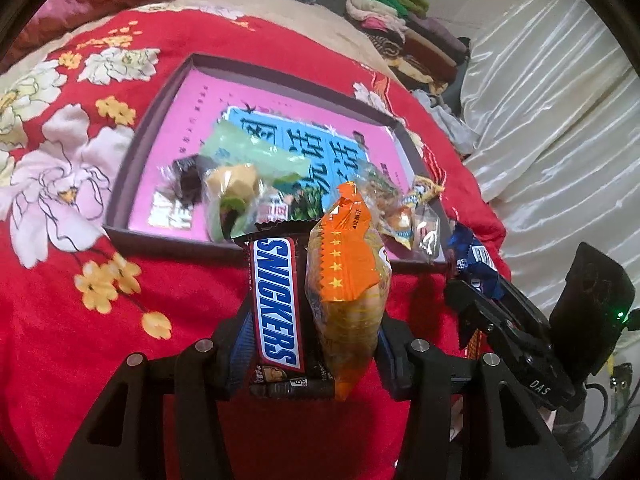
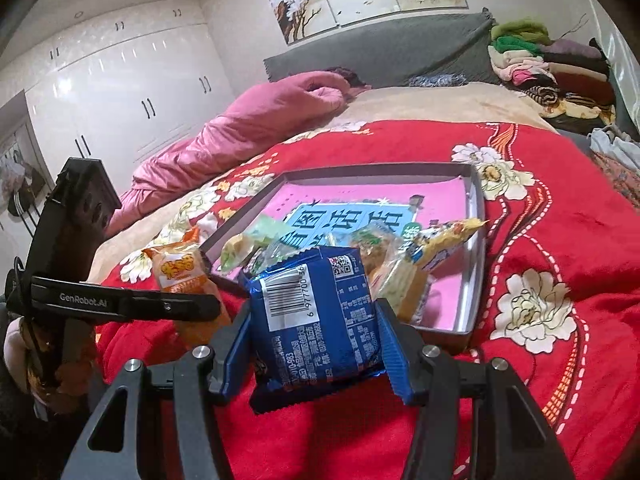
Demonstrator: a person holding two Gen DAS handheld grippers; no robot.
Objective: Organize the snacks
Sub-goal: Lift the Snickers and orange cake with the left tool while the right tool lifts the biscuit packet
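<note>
Red floral bedding (image 1: 60,340) covers the bed that carries everything. Between the left fingers (image 1: 312,344), clamped together, stand a Snickers bar (image 1: 276,304) and an orange snack packet (image 1: 348,300), side by side and raised above the bedding. The right fingers (image 2: 312,344) grip a blue snack packet (image 2: 316,320), its barcode and QR code facing the camera. Just beyond both sets of fingertips lies a shallow tray (image 1: 160,92) with a pink floor and a blue panel of large Chinese characters. Its near end holds a heap of small wrapped snacks (image 1: 240,188): green, yellow and clear wrappers. Well beyond the tray lie a pink quilt (image 2: 256,128) and, off to the right, folded clothes (image 2: 548,68). White wardrobes (image 2: 120,80) line the far wall.
</note>
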